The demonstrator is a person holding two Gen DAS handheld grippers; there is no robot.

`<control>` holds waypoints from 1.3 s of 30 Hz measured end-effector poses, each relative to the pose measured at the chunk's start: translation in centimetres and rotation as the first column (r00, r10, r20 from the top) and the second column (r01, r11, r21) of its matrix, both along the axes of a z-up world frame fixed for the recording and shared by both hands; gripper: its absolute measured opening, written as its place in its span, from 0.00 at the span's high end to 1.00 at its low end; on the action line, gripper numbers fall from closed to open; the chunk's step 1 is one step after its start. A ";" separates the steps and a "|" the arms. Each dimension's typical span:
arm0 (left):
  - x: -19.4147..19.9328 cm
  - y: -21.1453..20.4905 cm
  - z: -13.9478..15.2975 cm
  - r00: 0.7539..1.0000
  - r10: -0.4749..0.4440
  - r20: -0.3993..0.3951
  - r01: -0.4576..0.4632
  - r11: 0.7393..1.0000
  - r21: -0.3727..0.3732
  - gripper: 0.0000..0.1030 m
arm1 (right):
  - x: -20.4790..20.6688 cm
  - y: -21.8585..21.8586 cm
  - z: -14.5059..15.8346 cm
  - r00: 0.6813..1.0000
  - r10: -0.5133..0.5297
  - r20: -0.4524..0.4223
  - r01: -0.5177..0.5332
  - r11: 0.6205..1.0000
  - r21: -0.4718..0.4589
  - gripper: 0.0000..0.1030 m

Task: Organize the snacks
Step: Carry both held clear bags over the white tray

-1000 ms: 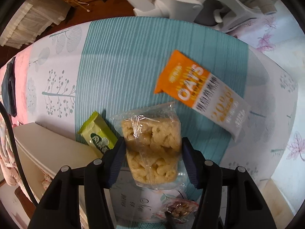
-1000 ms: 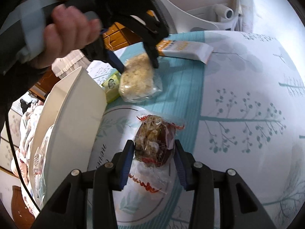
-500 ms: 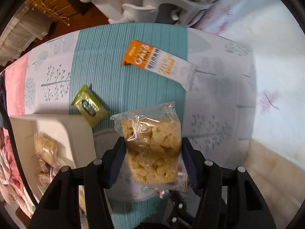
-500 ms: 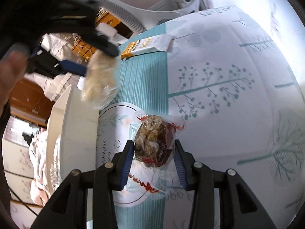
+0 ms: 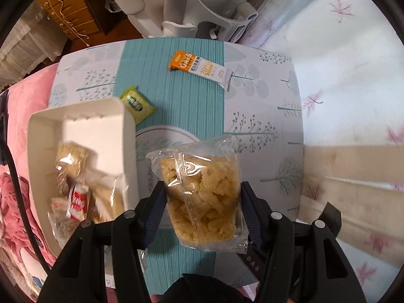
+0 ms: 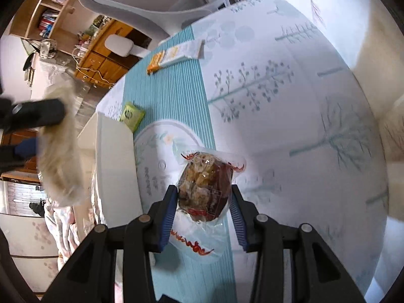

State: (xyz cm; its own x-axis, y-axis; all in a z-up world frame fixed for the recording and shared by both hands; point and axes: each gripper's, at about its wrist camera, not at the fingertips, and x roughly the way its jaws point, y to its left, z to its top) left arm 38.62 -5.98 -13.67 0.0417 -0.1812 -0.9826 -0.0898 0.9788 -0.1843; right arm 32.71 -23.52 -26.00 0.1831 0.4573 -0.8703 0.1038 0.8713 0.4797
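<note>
now, left to right: the white bin, only partly in the left wrist view a second ago, shows its open inside, with several wrapped snacks lying in it. the left gripper, its fingers clamped on the clear pack of pale puffed snack, has risen well above the tabletop and sits just right of the bin wall, so the drop into the bin looks close. the green packet lies against the bin's far corner; the orange oat bar lies beyond, apart. the right gripper holds a dark nut snack in a clear wrapper, lifted over the tabletop. hard to read: the bin contents are blurred, the left gripper in the right wrist view is a smear, and the bin's near end is cut off.
</note>
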 end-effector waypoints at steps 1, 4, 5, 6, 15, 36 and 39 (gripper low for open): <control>-0.8 0.4 0.4 1.000 0.005 0.006 -0.005 1.000 -0.006 0.45 | -0.4 0.1 0.1 1.000 0.001 -0.015 -0.001 1.000 0.005 0.60; -3.2 1.6 1.2 0.999 0.024 0.030 -0.023 0.999 -0.029 0.45 | -1.5 0.8 0.5 0.999 0.015 -0.050 -0.015 1.000 0.001 0.60; -4.2 2.2 1.6 0.998 0.033 0.044 -0.032 0.999 -0.035 0.45 | -1.9 0.9 0.7 0.998 0.020 -0.055 -0.020 1.000 0.002 0.60; -4.9 2.6 1.8 0.998 0.040 0.055 -0.038 0.999 -0.039 0.45 | -2.3 1.3 1.1 0.998 0.027 -0.058 -0.027 1.000 0.005 0.60; -11.4 7.7 4.5 0.975 0.079 0.208 -0.066 0.996 -0.068 0.45 | -5.5 4.3 3.7 0.994 0.067 -0.088 -0.068 0.998 -0.005 0.60; -20.3 21.7 3.7 0.929 0.048 0.367 -0.015 0.996 -0.093 0.45 | -12.1 15.0 7.2 0.997 0.003 -0.077 -0.002 1.000 0.009 0.60; -20.7 23.5 2.9 0.931 0.031 0.363 0.000 0.996 -0.084 0.45 | -12.7 16.4 7.2 0.998 -0.023 -0.066 0.024 1.000 0.010 0.60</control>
State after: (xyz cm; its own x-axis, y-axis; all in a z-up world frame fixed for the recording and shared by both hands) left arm 17.93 17.53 -10.73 0.3964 -0.2562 -0.8816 -0.0169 0.9581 -0.2860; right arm 20.06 -7.09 -18.81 0.1358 0.4629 -0.8759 0.1558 0.8632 0.4803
